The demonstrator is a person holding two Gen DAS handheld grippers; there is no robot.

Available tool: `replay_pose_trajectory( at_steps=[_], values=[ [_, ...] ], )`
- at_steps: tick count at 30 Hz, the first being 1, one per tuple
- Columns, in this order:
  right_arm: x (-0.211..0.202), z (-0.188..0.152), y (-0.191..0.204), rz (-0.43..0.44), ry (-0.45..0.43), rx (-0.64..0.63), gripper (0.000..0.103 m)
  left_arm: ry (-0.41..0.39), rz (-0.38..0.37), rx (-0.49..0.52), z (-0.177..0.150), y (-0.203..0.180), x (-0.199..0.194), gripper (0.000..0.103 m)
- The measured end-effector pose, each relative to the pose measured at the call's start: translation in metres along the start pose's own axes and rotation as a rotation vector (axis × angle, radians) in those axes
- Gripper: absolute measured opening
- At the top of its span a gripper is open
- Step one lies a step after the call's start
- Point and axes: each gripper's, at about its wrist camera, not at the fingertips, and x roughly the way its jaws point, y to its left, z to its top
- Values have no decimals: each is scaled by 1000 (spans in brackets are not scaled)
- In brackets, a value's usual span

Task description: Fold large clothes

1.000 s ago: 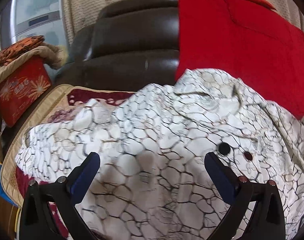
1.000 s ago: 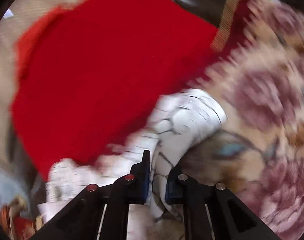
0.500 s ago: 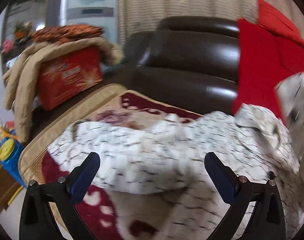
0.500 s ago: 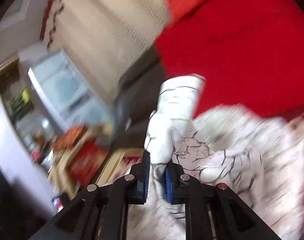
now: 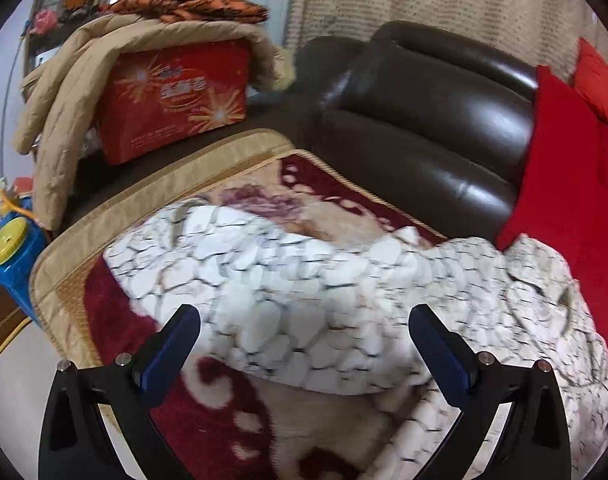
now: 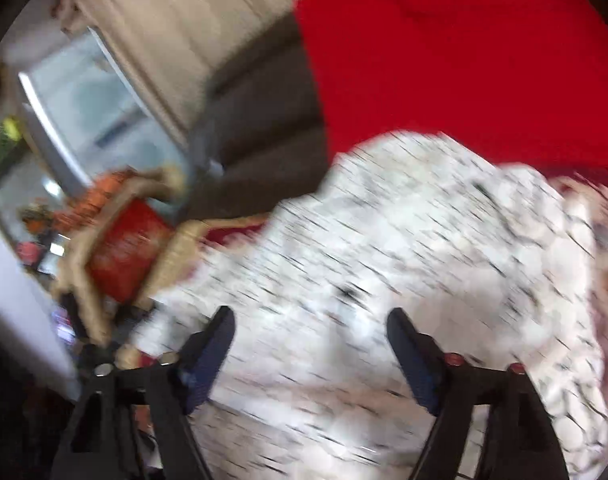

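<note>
White crackle-patterned garment [image 5: 312,292] lies spread across the middle and right of the left wrist frame, on a floral maroon-and-cream blanket [image 5: 231,412] that covers the seat of a dark brown leather sofa [image 5: 424,120]. In the right wrist view the same garment [image 6: 404,280] fills the centre and lower right, heavily blurred. The left hand-held gripper [image 5: 304,344] stands wide open at the bottom of its frame, with nothing between its blue pads. The right hand-held gripper [image 6: 312,356] is also spread apart, empty, above the cloth. A red quilt [image 5: 572,184] drapes the sofa at the right edge. At upper left, a red box [image 5: 171,96] sits under a tan quilted coat [image 5: 63,92].
</note>
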Motion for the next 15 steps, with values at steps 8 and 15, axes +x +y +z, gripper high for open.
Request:
replay_pose_trajectory(
  at_steps=[8,15],
  values=[
    [60,-21,-34,-166,270,27,58,81,145,-225,12,89,25,103],
    [18,-5,-30,-8,17,28,66,129,164,-433,13,168,47,103]
  ],
)
